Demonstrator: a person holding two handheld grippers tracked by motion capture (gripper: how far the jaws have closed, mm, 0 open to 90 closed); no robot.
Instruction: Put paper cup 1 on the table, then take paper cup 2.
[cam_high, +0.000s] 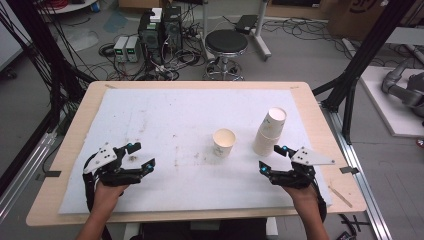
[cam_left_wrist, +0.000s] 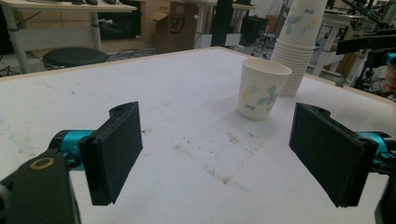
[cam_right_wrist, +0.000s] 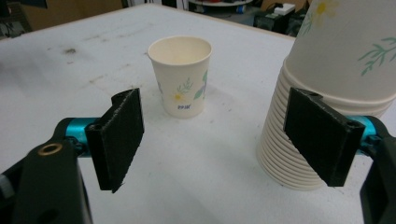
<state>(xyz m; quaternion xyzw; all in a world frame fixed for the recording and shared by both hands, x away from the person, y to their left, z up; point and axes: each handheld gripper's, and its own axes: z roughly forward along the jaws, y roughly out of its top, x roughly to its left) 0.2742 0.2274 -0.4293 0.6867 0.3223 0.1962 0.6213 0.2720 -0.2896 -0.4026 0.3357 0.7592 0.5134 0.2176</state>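
On the desk's white mat (cam_high: 150, 115), a single cup (cam_high: 223, 142) stands beside the cup stack (cam_high: 267, 132). The right claw (cam_high: 272, 159) gapes empty near the stack — likely lining up to pull another; the left claw (cam_high: 142, 155) waits released.

cup (cam_right_wrist: 181, 77): cream, green-yellow floral | stack (cam_right_wrist: 327, 93): same | mat (cam_high: 165, 125): white

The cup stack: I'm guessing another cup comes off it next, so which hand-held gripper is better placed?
Probably the right hand-held gripper: it hangs open right beside the cup stack. The left hand-held gripper sits far across the table.
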